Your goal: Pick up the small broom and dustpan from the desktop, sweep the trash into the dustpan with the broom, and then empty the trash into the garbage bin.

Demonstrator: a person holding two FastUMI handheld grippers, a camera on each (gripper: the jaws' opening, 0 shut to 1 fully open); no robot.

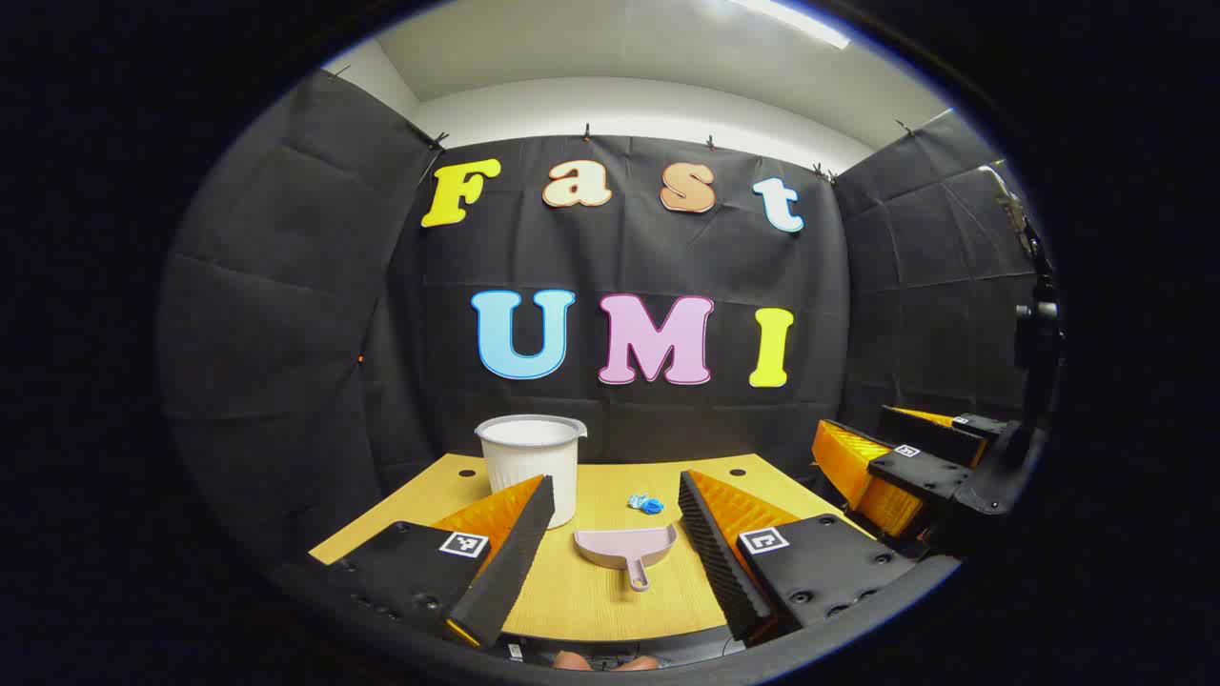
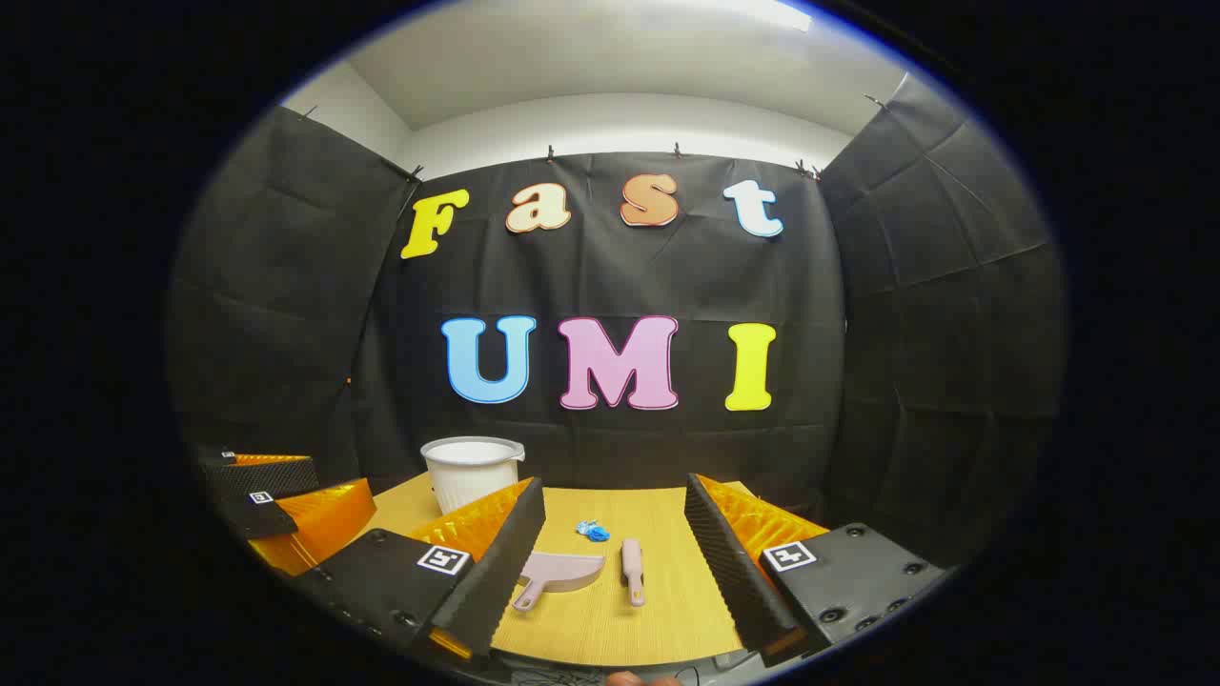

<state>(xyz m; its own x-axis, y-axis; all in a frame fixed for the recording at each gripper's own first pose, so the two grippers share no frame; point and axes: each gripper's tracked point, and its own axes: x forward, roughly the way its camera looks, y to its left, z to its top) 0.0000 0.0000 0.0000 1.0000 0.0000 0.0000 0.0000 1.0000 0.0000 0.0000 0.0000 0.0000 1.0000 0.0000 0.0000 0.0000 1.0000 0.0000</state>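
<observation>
Dustpan: the small pale pink plastic dustpan (image 2: 562, 572) lay flat on the yellow wooden desktop (image 2: 667, 610), handle toward the near edge.
Broom: the short pink hand broom (image 2: 633, 570) lay just beside it.
Trash: a crumpled blue scrap (image 2: 592, 530) sat beyond both, near the white plastic garbage bin (image 2: 472, 472).
Handling: both tools looked light, rigid and somewhat slick; their narrow handles seemed best to grasp.
Left gripper (image 1: 615, 534): fingers apart, empty.
Right gripper (image 2: 615, 538): fingers apart, empty.

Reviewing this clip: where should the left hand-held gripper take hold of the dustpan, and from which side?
Probably by the short handle, coming down from above on the near side. The dustpan lies flat on the desktop, handle pointing toward the open left hand-held gripper, mouth facing the blue trash. The handle is the narrow part that fits between the fingers.
</observation>
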